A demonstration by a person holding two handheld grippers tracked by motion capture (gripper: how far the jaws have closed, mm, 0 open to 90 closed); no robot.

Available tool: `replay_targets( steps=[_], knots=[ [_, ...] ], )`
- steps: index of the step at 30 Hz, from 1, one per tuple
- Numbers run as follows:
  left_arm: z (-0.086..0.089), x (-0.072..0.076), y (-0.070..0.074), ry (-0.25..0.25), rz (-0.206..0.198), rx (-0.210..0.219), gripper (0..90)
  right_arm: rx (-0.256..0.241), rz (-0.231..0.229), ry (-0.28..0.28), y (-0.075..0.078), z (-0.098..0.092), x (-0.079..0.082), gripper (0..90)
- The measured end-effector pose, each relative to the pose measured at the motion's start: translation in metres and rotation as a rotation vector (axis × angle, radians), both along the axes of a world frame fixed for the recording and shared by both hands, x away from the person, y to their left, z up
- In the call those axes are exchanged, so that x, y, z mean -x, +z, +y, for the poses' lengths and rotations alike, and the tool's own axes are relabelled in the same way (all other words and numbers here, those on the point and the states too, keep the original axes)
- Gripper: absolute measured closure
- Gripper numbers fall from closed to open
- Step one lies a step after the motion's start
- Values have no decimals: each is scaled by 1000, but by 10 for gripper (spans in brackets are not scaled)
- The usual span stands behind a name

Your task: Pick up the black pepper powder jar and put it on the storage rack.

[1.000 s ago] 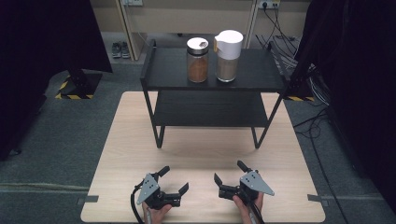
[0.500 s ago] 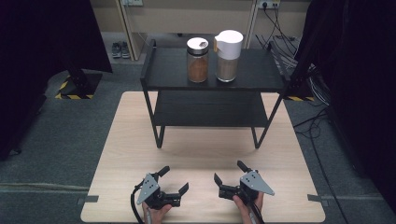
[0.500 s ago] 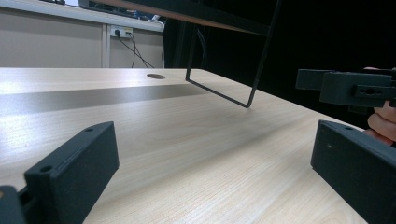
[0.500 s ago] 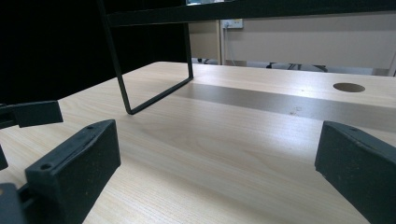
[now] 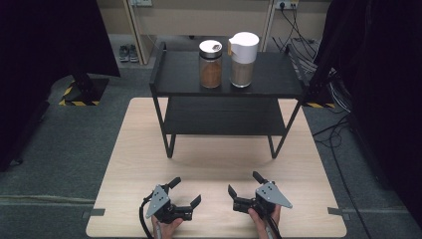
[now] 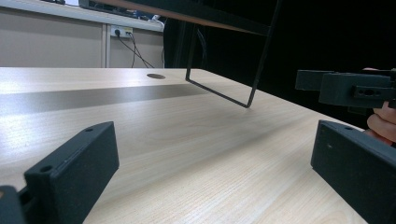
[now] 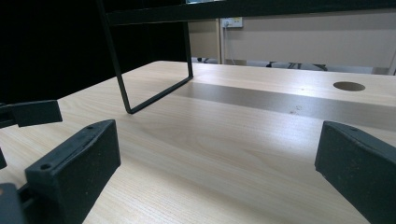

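A black two-tier shelf [image 5: 278, 79] stands at the far half of the wooden table [image 5: 134, 149]. On its top tier sit a glass jar of brown powder with a silver lid [image 5: 210, 64] and a taller jar with a white lid [image 5: 243, 59], side by side. My left gripper [image 5: 185, 191] rests open near the table's front edge, left of centre. My right gripper [image 5: 244, 183] rests open to its right. Nothing lies between either pair of jaws. In the left gripper view the right gripper [image 6: 345, 88] shows at the right, and the shelf's leg frame [image 6: 219, 93] stands ahead.
The shelf's lower tier [image 5: 224, 117] is bare. A round hole [image 7: 349, 86] is cut in the tabletop. Grey carpet surrounds the table, with cables [image 5: 303, 30] and a pair of shoes [image 5: 128, 52] at the back wall. Dark curtains hang at both sides.
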State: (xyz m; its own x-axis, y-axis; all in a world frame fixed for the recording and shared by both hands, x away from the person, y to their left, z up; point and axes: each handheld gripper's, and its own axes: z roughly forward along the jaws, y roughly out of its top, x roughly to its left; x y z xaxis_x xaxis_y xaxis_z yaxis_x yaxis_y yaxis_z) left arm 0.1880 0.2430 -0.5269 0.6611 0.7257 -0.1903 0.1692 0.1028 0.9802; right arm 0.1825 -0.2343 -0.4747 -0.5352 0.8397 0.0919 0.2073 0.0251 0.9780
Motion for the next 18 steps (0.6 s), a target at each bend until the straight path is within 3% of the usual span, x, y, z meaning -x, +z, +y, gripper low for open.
replay_targets(
  steps=[18],
  knots=[
    [0, 0, 0, 0, -1, -1, 3, -2, 0, 0, 0, 0, 0, 3]
  ],
)
